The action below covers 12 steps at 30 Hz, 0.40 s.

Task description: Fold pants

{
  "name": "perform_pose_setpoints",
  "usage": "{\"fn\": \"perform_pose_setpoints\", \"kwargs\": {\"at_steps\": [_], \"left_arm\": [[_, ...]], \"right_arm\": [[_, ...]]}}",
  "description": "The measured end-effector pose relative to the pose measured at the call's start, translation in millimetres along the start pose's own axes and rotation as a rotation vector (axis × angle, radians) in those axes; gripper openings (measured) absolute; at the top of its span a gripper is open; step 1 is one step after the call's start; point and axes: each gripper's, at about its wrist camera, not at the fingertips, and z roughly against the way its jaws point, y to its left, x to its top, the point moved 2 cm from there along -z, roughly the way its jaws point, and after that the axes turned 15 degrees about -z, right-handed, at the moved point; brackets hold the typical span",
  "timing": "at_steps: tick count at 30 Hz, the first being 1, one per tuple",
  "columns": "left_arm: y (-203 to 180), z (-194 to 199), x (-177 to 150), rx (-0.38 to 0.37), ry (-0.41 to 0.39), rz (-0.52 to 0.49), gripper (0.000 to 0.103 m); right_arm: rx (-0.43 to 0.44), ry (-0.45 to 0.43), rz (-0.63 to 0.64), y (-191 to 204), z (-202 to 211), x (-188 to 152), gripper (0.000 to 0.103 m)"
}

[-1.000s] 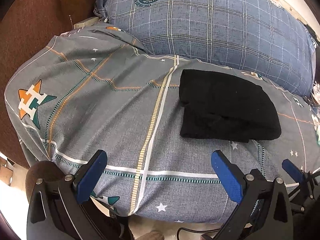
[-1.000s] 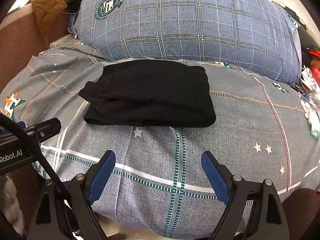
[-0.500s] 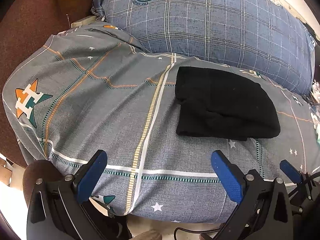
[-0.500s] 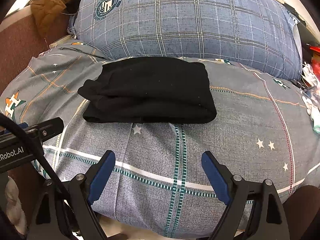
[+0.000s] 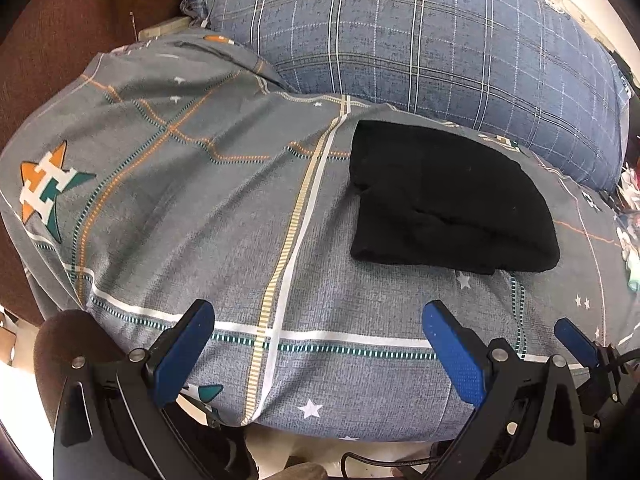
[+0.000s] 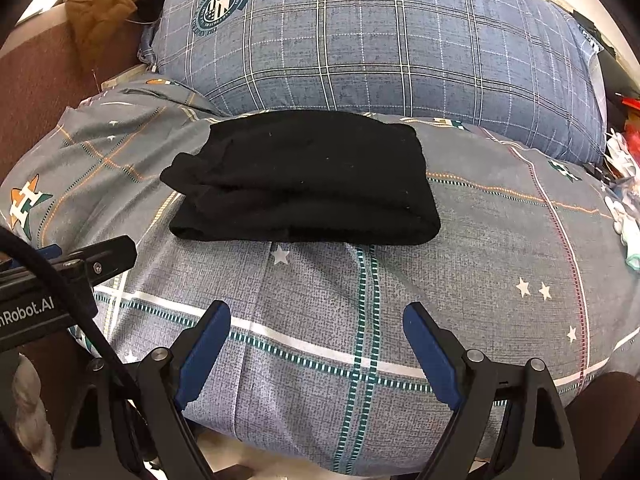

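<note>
Now: pants (image 6: pixel 304 184) folded | both grippers wide, empty | brown jacket (image 6: pixel 108 8) right-view only

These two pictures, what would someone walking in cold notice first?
First, the black pants, folded into a thick bundle in the middle of the grey patterned bedspread. Behind them, a big blue plaid pillow fills the back of the bed. Along the bottom edge of each view sit blue-padded tools: the left gripper and right gripper, both with jaws wide apart, holding nothing, short of the pants.
</note>
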Motion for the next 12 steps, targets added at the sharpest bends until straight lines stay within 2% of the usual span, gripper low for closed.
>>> {"fn": "perform_pose_setpoints", "kwargs": {"at_steps": [7, 12], "left_arm": [[0, -5, -1, -0.021, 0.012, 0.006, 0.103], [1, -6, 0, -0.002, 0.015, -0.006, 0.103]], "right_arm": [[-0.001, -0.023, 0.012, 2, 3, 7, 0.091], [0.02, -0.015, 0.027, 9, -1, 11, 0.092]]}}
